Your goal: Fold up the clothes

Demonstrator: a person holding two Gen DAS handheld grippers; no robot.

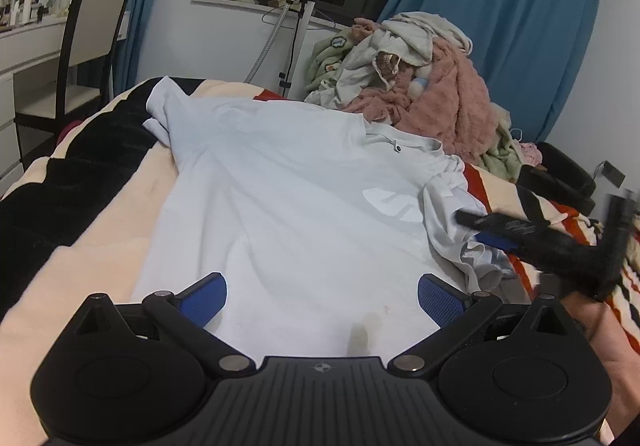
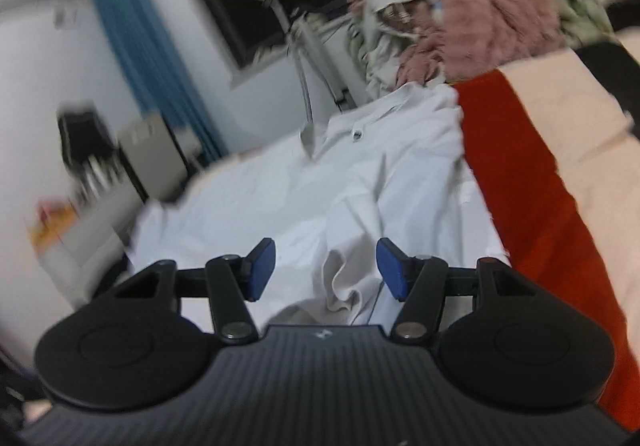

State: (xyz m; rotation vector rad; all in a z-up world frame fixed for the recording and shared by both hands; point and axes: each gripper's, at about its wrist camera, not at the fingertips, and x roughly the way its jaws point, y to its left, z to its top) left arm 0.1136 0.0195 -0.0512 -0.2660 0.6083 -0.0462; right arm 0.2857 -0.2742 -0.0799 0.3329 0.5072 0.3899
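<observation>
Shirt (image 2: 360, 181) seemingly just below parted tool (image 2: 326, 266)

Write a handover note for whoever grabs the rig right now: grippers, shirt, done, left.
Left gripper: open, empty, over the hem end of the white shirt.
Right gripper: open, nothing pinched; bunched right sleeve lies under its fingers.
Shirt: face up on the striped blanket, collar toward the laundry pile. Far sleeve is spread out, near one crumpled.
Done: shirt laid out, body mostly flat.
Left: smooth and fold in both sleeves, fold the body, then start on the pile.
</observation>
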